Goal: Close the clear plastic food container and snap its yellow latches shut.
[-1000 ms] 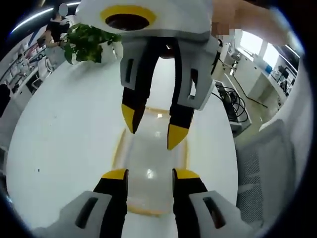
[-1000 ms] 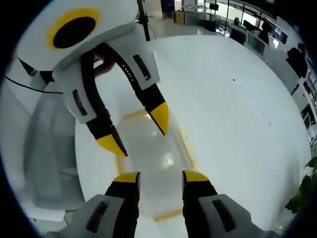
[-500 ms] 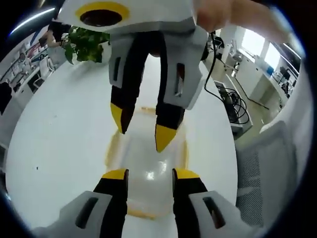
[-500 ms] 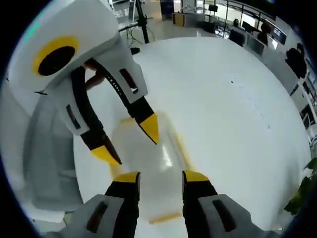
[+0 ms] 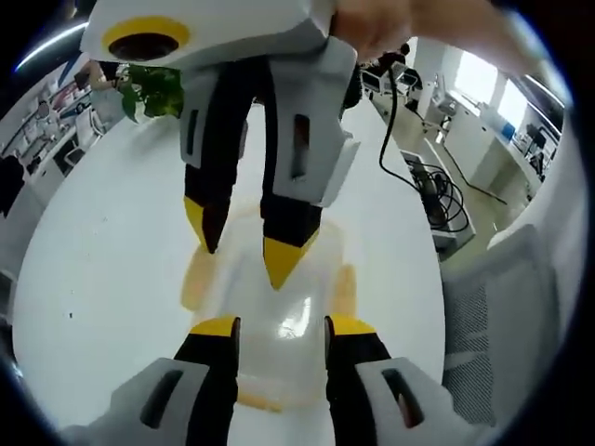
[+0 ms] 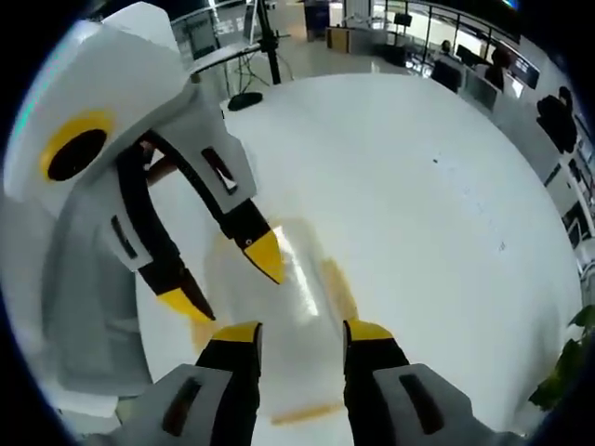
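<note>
The clear rectangular plastic food container (image 5: 270, 325) with yellow latches sits on the round white tabletop (image 5: 102, 242), directly ahead of and between the jaws of both grippers, which face each other across it. The left gripper (image 5: 274, 325) has its yellow-tipped jaws parted and empty, straddling the container's near end. The right gripper (image 6: 299, 330) likewise holds its jaws apart with nothing between them, poised over the opposite end of the container (image 6: 279, 297). In each view the other gripper descends from above, its jaw tips hovering just above the lid area. A yellow side latch (image 5: 344, 283) lies to the right of the left jaws; whether it is snapped down is too blurred to tell. The risk, as I judge it: pressing with one jaw tip off-centre could tip or slide the light container across the smooth tabletop, or a tip could slip off a latch and leave it unsnapped.
</note>
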The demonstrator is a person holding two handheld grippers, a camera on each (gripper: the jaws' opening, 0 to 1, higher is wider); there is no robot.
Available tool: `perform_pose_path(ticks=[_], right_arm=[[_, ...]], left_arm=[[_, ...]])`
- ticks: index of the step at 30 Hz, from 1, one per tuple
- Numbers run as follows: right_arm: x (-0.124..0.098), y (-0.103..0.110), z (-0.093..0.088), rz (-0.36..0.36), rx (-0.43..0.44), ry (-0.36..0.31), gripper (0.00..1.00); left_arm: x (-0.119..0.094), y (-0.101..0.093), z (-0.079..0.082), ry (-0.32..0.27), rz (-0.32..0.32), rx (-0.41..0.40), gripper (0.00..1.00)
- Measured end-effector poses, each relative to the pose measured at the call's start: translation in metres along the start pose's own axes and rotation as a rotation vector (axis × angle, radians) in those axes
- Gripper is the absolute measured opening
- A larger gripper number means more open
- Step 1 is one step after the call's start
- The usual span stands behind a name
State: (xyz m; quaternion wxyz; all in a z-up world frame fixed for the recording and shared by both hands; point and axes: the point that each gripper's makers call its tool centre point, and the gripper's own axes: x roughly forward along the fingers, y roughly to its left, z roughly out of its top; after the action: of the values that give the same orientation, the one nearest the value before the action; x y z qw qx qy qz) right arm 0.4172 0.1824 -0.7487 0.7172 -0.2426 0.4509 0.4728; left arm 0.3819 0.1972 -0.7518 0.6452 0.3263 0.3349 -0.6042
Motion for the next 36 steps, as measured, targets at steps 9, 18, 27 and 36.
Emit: perform_pose_path(ticks=[9,18,27,36], right_arm=[[0.001,-0.005,0.003,0.0,-0.01,-0.006,0.33],[0.003,-0.011,0.007,0.006,-0.025,0.001,0.34],[0.008,-0.011,0.01,0.024,-0.035,0.009,0.34],[0.012,-0.013,0.011,0.043,-0.045,0.022,0.35]], left_arm=[[0.0,-0.005,0.001,-0.005,0.0,0.006,0.36],[0.003,-0.012,0.001,-0.005,-0.006,0.011,0.38],[0.008,-0.018,0.002,-0.009,-0.001,0.017,0.42],[0.009,-0.022,0.001,-0.012,0.019,0.039,0.45]])
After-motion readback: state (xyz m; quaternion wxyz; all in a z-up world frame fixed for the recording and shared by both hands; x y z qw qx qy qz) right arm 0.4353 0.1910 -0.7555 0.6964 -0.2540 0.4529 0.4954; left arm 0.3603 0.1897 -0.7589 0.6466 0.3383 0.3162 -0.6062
